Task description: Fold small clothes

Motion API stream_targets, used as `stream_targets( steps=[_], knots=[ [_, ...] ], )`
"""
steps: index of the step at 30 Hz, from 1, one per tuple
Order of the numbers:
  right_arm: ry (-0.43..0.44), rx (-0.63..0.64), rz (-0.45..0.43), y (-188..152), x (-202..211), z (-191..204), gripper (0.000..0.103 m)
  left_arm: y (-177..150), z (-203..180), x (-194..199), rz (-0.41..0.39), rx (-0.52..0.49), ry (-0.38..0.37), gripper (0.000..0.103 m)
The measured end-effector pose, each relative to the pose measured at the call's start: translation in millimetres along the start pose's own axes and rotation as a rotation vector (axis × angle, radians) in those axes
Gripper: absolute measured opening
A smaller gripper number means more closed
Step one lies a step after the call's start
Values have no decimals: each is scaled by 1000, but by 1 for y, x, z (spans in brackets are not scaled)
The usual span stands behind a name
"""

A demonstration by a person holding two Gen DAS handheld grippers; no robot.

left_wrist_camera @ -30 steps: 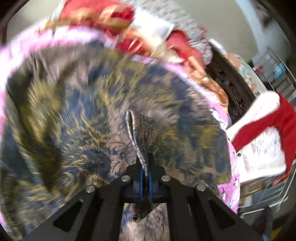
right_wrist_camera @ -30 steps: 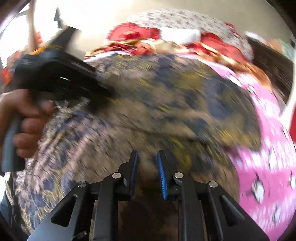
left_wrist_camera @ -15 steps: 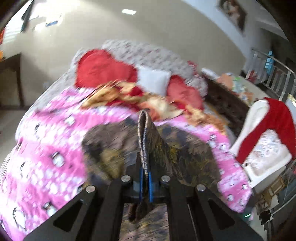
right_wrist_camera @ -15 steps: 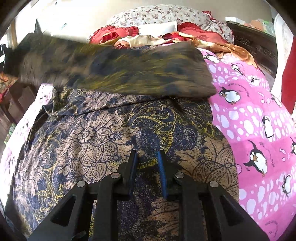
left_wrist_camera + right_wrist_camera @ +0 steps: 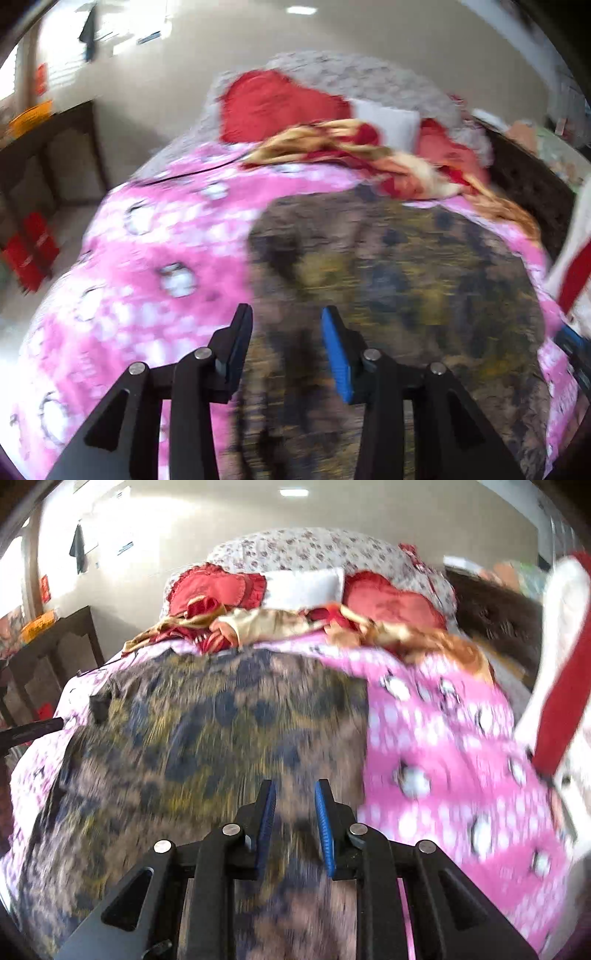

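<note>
A brown, blue and gold patterned garment (image 5: 399, 280) lies spread on the pink penguin bedspread (image 5: 166, 236); it also shows in the right wrist view (image 5: 207, 738). My left gripper (image 5: 286, 321) is open and empty, just above the garment's left edge. My right gripper (image 5: 294, 797) is open and empty, above the garment's near right part. Both views are motion-blurred. The tip of the left gripper (image 5: 33, 731) shows at the left edge of the right wrist view.
A red and gold cloth (image 5: 280, 624) lies crumpled at the far end of the bed, before red pillows (image 5: 221, 587) and a white pillow (image 5: 303, 587). A dark wooden table (image 5: 51, 653) stands left. A red and white chair (image 5: 561, 686) stands right.
My left gripper has let go of the garment's folded edge and opened. The lifted flap has come down flat on the bed. Both grippers have pulled back and tilted up.
</note>
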State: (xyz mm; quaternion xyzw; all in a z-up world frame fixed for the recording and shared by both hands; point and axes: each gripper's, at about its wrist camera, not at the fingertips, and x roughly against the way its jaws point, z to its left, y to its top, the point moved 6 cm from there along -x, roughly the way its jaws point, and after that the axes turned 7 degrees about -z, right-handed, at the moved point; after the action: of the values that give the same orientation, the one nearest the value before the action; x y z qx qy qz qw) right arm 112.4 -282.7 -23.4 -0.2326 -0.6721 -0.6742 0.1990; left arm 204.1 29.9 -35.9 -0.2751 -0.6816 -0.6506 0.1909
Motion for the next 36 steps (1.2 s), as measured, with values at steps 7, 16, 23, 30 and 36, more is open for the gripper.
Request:
stream_targets(
  steps=[7, 16, 23, 30, 36],
  knots=[
    [15, 30, 131, -36, -74, -6, 4, -57, -9, -48, 98, -13, 0, 24],
    [-19, -57, 33, 44, -61, -20, 5, -9, -8, -50, 75, 44, 10, 30],
    [-31, -105, 124, 29, -138, -38, 26, -29, -3, -72, 87, -7, 26, 31],
    [-37, -76, 86, 55, -82, -8, 25, -19, -40, -28, 39, 3, 7, 47],
    [49, 54, 168, 9, -114, 65, 25, -58, -58, -55, 86, -29, -7, 49]
  ],
)
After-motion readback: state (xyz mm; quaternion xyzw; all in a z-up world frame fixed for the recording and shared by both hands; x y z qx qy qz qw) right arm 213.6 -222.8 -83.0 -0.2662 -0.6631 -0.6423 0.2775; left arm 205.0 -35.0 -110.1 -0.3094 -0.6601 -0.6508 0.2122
